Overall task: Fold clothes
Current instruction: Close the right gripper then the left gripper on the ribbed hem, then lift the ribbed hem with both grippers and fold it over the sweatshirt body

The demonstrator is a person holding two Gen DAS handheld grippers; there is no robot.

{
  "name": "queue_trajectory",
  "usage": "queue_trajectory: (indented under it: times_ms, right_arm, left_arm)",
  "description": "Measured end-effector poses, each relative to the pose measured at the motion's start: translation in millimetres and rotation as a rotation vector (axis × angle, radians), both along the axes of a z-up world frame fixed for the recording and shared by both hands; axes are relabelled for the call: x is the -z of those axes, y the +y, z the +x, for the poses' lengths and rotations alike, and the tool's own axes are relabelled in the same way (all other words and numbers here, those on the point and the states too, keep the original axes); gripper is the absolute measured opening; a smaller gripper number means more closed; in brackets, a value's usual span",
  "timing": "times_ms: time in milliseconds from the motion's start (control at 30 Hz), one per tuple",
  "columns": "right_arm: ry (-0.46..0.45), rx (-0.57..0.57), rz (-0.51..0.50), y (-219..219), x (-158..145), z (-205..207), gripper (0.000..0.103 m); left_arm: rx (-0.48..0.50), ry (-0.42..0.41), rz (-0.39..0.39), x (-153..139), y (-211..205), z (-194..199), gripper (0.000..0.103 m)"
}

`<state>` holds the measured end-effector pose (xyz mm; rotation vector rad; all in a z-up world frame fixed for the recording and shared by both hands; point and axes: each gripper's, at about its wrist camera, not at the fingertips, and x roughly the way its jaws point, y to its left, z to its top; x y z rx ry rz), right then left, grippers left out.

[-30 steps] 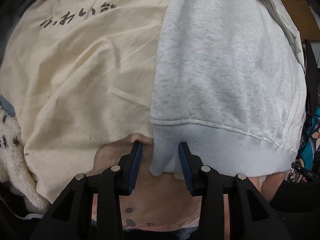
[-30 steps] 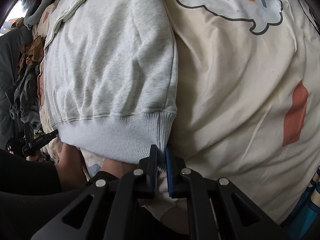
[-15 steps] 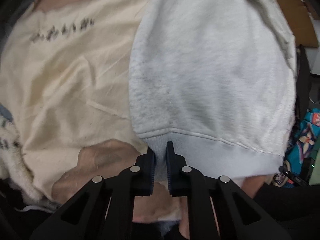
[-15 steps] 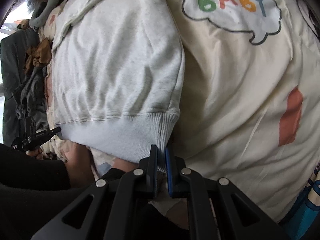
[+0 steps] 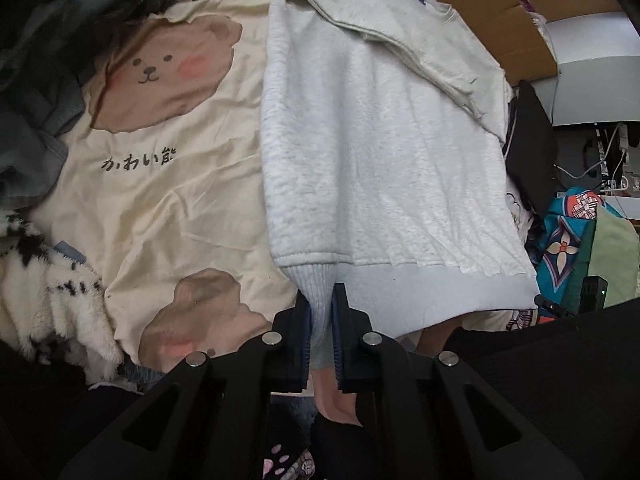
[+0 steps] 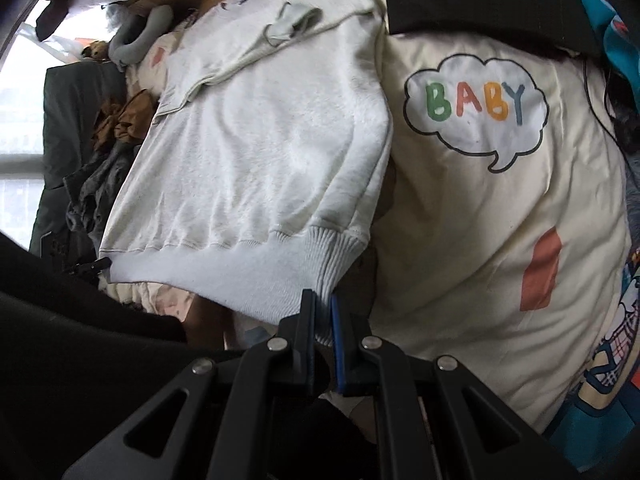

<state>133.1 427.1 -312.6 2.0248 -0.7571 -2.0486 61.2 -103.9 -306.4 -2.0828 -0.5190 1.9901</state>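
A light grey sweatshirt (image 5: 380, 168) lies on a cream bedsheet (image 5: 168, 208) with bear prints. Its ribbed hem faces me and its sleeves are folded across the top. My left gripper (image 5: 320, 300) is shut on the hem's left corner and lifts it off the sheet. In the right wrist view the same sweatshirt (image 6: 260, 160) shows, and my right gripper (image 6: 322, 300) is shut on the hem's right corner, raised above the sheet (image 6: 480, 220).
Dark clothes (image 5: 48, 80) are heaped at the far left, with a fluffy black-and-white blanket (image 5: 48, 292) at the near left. Cardboard boxes (image 5: 500, 8) and cables lie beyond the bed on the right. A "BABY" bubble print (image 6: 476, 108) marks the sheet.
My left gripper closed on the hem's left corner. Both grippers then pulled back and up, lifting the hem so that far more of the sweatshirt and bed shows.
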Motion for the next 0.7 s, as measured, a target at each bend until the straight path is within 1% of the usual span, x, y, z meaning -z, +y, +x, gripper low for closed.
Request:
queue_trajectory:
  times_ms: [67,167,300,400,567,700]
  right_arm:
    - [0.008,0.002,-0.008,0,-8,5,0.006]
    - [0.013,0.009,-0.006,0,-14,13,0.006]
    - [0.021,0.015,-0.002,2,-22,23,0.006]
    - [0.030,0.020,0.002,2,-29,27,0.006]
    - [0.027,0.038,0.000,4,-36,38,0.006]
    - [0.011,0.044,0.000,3,-34,49,0.006]
  left_arm:
    - [0.002,0.022,0.000,-12,-2,4,0.008]
    - [0.004,0.036,0.009,-18,1,10,0.008]
    - [-0.002,0.041,0.019,-16,9,18,0.008]
    - [-0.007,0.041,0.028,-25,-1,28,0.008]
    - [-0.013,0.026,0.036,-12,5,35,0.008]
    - [-0.031,0.013,0.047,-6,1,41,0.007]
